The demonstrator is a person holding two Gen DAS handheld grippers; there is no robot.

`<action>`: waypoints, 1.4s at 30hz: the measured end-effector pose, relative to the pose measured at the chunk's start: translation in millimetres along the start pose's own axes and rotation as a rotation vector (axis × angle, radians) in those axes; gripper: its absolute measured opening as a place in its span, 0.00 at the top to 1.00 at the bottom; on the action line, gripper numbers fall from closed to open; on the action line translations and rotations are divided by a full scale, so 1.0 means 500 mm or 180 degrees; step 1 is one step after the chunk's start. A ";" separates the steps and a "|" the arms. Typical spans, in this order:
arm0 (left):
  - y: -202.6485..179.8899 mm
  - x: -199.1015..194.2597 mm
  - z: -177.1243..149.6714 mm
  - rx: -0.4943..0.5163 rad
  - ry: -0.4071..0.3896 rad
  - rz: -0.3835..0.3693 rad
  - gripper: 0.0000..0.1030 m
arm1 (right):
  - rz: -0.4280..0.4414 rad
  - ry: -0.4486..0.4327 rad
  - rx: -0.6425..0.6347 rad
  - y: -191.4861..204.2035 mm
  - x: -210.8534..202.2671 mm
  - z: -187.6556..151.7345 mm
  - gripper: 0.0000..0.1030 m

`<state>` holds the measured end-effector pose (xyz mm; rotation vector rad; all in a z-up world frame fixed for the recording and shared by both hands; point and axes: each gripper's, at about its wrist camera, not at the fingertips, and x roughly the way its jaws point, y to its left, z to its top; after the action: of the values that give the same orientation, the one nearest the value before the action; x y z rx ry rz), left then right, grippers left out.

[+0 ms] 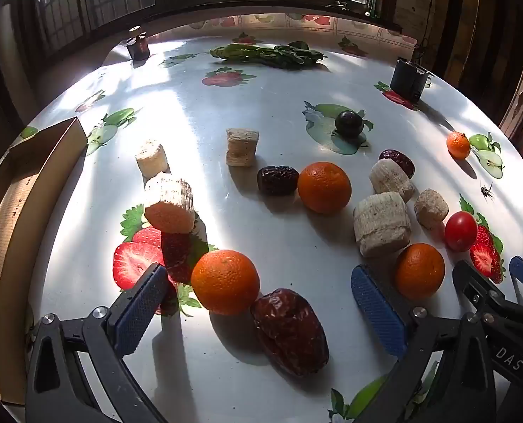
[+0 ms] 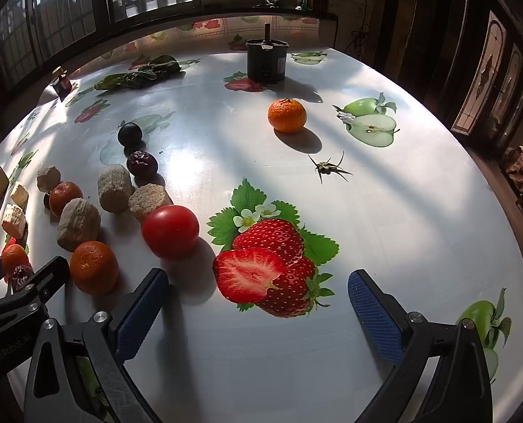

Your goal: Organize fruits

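On the fruit-print tablecloth [image 1: 261, 105], glossy oranges [image 1: 225, 282], wrinkled dark dates [image 1: 289, 331], red tomato [image 2: 170, 231]

Left tongs [image 1: 259, 312] spread wide over tabletop [image 1: 226, 112]; nearest orange [image 1: 225, 282] between pads, dried date [image 1: 289, 331] touching it.

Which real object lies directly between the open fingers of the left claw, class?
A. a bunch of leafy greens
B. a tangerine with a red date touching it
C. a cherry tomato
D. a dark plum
B: in the left wrist view, the left claw stands open around a tangerine with a red date pressed against its near side.
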<state>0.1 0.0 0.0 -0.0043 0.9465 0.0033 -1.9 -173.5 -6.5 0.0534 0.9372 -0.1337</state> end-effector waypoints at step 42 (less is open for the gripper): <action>-0.001 -0.018 -0.021 0.0371 0.0217 -0.0253 0.00 | 0.0008 0.0171 0.0026 0.000 0.000 -0.003 0.01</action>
<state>-13.8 -0.4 0.9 0.0659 1.0129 -0.1261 -3.3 -173.1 -7.4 0.0660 0.9902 -0.1345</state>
